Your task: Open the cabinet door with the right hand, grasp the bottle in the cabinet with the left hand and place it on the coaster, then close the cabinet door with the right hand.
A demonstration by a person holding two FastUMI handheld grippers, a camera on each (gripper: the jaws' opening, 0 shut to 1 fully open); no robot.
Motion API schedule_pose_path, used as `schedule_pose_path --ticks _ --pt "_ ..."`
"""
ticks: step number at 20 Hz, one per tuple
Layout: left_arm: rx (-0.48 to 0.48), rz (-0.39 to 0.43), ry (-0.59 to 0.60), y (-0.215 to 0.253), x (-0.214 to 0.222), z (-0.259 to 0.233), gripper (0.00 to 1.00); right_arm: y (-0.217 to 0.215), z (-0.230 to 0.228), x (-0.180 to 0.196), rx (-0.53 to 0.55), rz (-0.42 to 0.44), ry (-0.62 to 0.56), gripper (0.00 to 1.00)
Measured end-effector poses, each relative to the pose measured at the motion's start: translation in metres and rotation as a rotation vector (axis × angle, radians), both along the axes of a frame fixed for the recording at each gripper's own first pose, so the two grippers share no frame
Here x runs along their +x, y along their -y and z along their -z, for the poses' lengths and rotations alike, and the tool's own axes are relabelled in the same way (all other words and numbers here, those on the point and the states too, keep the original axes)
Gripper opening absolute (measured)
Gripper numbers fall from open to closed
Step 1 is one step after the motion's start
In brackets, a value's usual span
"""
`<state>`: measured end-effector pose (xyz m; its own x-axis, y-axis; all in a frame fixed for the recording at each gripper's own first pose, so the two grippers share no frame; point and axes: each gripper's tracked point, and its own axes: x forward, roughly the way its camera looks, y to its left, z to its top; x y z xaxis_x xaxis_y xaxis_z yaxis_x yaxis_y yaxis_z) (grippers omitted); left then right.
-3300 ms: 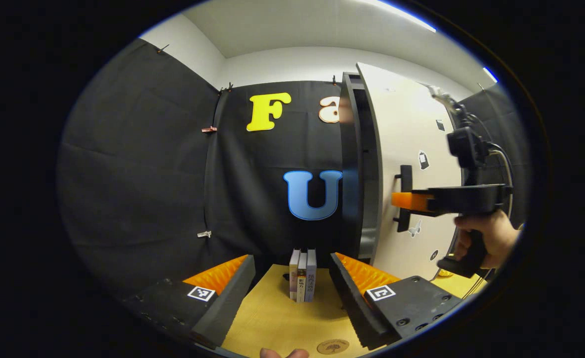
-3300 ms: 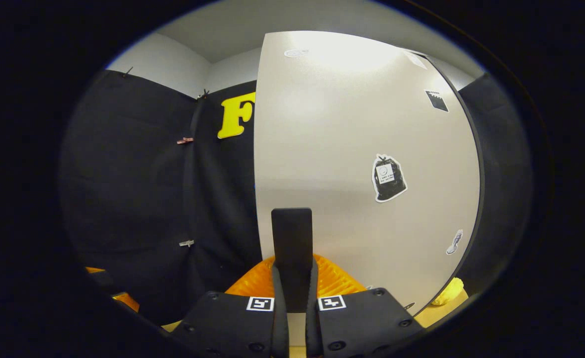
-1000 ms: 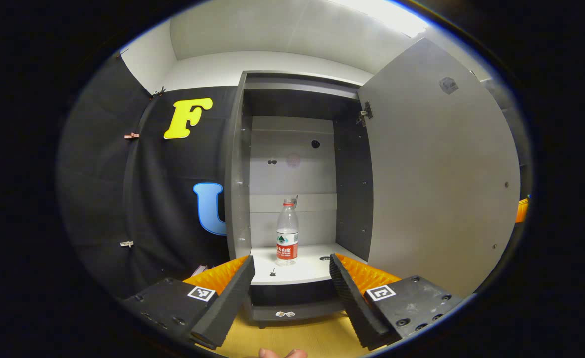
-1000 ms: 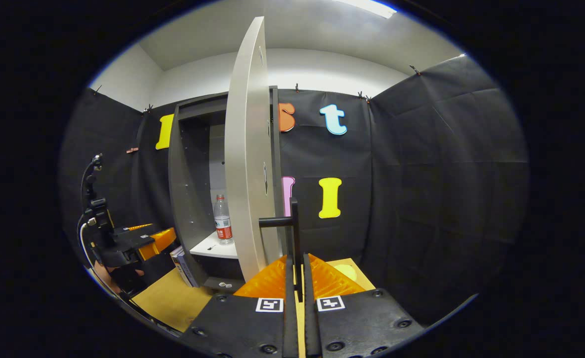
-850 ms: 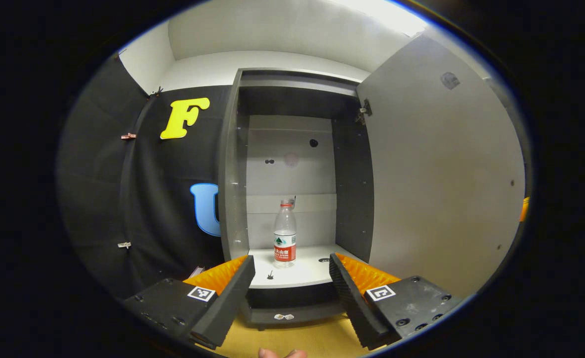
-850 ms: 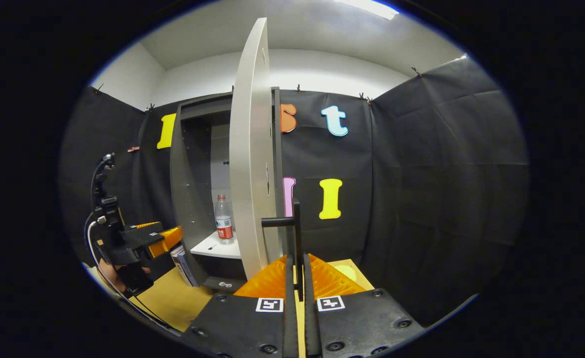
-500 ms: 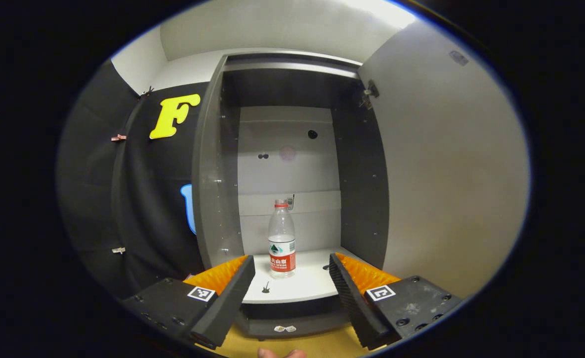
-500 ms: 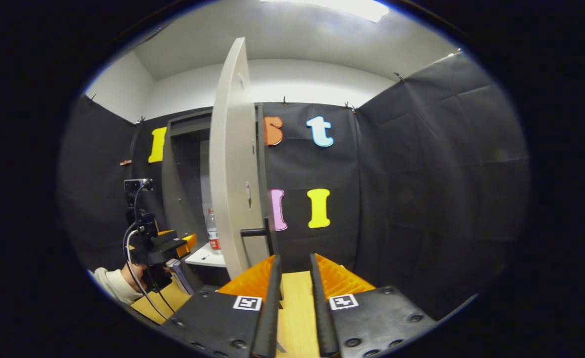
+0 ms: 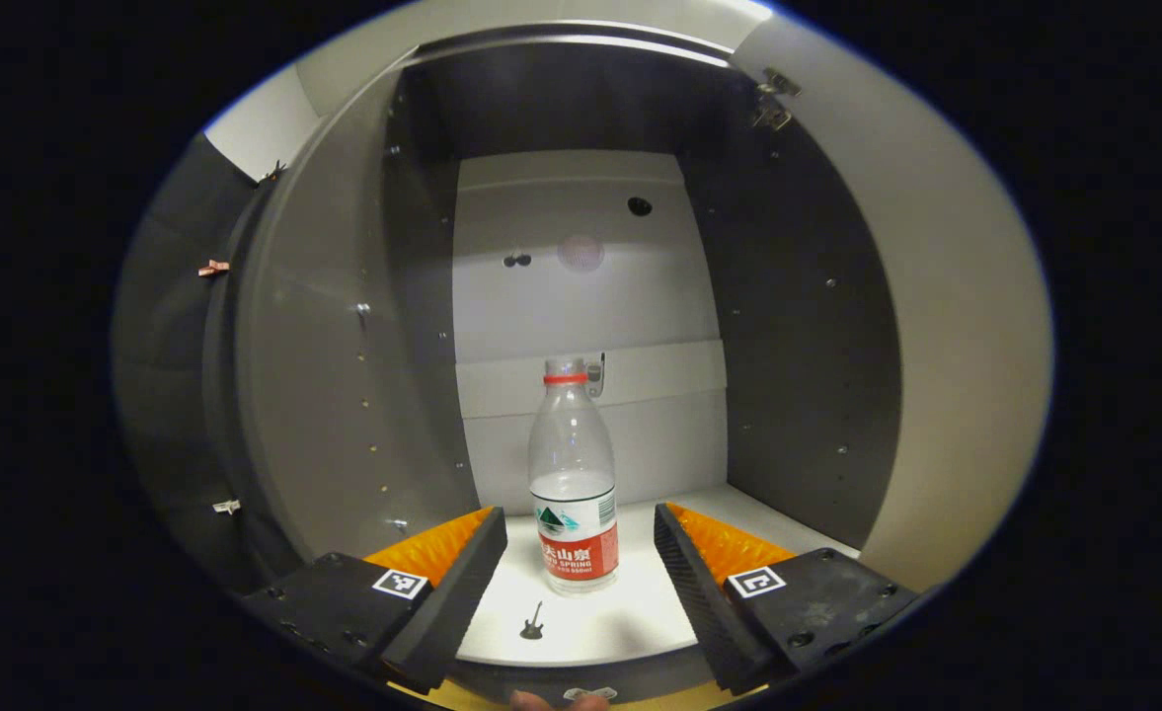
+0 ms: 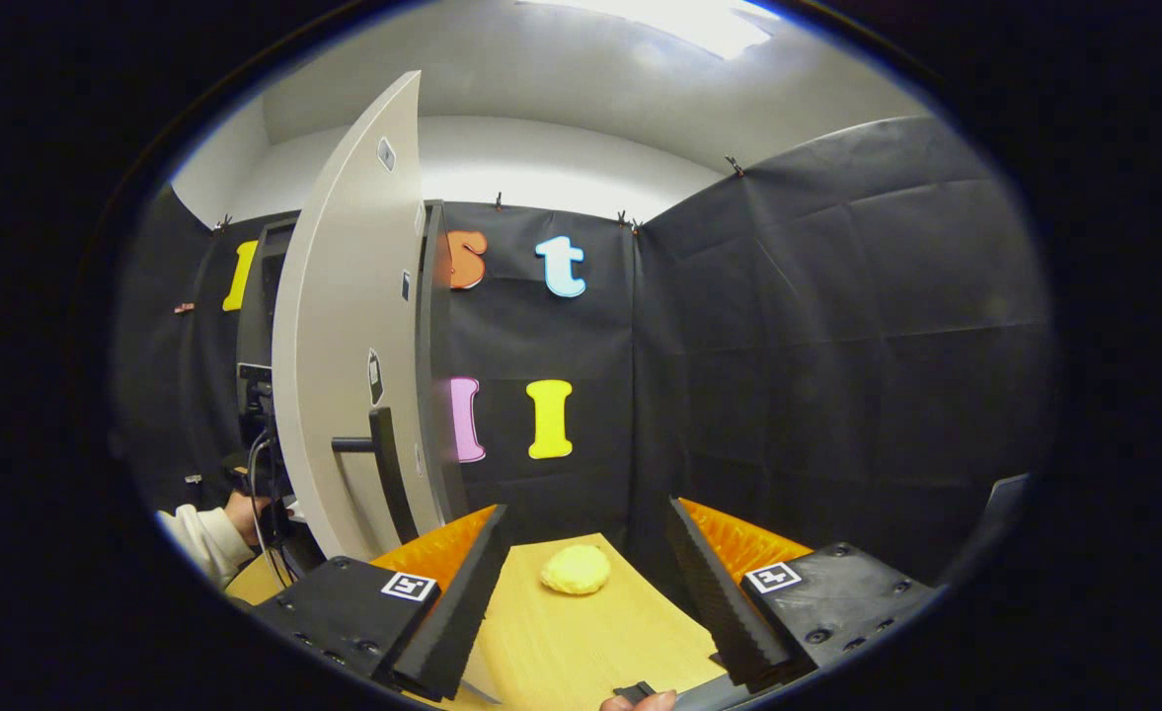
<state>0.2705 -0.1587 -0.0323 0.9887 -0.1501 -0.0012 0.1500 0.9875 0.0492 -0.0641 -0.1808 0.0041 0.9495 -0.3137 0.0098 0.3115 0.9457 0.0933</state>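
A clear plastic bottle (image 9: pixel 573 484) with a red cap ring and red label stands upright on the white cabinet shelf (image 9: pixel 640 612). In the left gripper view my left gripper (image 9: pixel 581 573) is open at the cabinet's mouth, its orange fingers either side of the bottle's base and not touching it. The pale cabinet door (image 10: pixel 348 326) stands wide open, its black handle (image 10: pixel 383 469) facing out. In the right gripper view my right gripper (image 10: pixel 585 583) is open, back from the handle and off to its right, over the wooden table (image 10: pixel 581 642).
A yellow lump (image 10: pixel 575 570) lies on the table ahead of the right gripper. A sleeved hand (image 10: pixel 220 523) holding the left gripper shows behind the door's edge. The cabinet's dark side walls (image 9: pixel 798 326) close in around the bottle. A tiny guitar-shaped sticker (image 9: pixel 533 622) is on the shelf.
The left gripper has pushed forward into the cabinet until the bottle stands between its fingers. The right gripper has let go of the door handle, opened wide and drawn back to the right.
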Motion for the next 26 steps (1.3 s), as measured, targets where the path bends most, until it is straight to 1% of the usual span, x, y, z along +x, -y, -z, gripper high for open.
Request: schedule_pose_path --ticks 3,7,9,10,11,12,13,14,18,22,26 --pt "-0.024 -0.021 -0.024 -0.001 0.034 0.011 0.95 0.005 -0.004 -0.001 -0.027 0.022 0.012 0.97" --pt "-0.015 -0.042 -0.017 0.0 0.068 0.014 0.95 0.014 0.002 -0.001 -0.03 0.063 -0.01 0.98" --pt "-0.028 -0.038 -0.027 0.002 0.079 0.016 0.95 0.014 0.003 0.001 -0.039 0.079 -0.017 0.97" --pt "-0.035 -0.027 -0.035 0.005 0.083 0.019 0.95 0.015 0.002 0.001 -0.042 0.085 -0.018 0.92" --pt "-0.041 -0.019 -0.04 0.006 0.084 0.021 0.95 0.014 0.002 0.001 -0.042 0.083 -0.016 0.95" --pt "-0.047 -0.024 -0.038 0.003 0.083 0.02 0.86 0.014 0.002 0.001 -0.041 0.078 -0.013 0.97" --pt "-0.054 -0.019 -0.04 0.003 0.08 0.018 0.78 0.012 0.002 0.002 -0.038 0.068 -0.011 0.97" --pt "-0.063 -0.016 -0.035 0.003 0.076 0.015 0.77 0.013 0.002 0.002 -0.035 0.061 -0.011 0.97" --pt "-0.073 0.008 -0.004 -0.004 0.045 -0.004 0.77 0.012 0.002 0.004 -0.035 0.045 -0.007 0.97" --pt "-0.083 0.046 0.023 -0.012 -0.003 -0.022 0.77 0.011 0.003 0.006 -0.033 0.019 -0.014 0.97" --pt "-0.065 0.048 0.06 -0.031 -0.054 -0.034 0.76 0.011 0.008 0.011 -0.006 0.016 -0.018 0.97"
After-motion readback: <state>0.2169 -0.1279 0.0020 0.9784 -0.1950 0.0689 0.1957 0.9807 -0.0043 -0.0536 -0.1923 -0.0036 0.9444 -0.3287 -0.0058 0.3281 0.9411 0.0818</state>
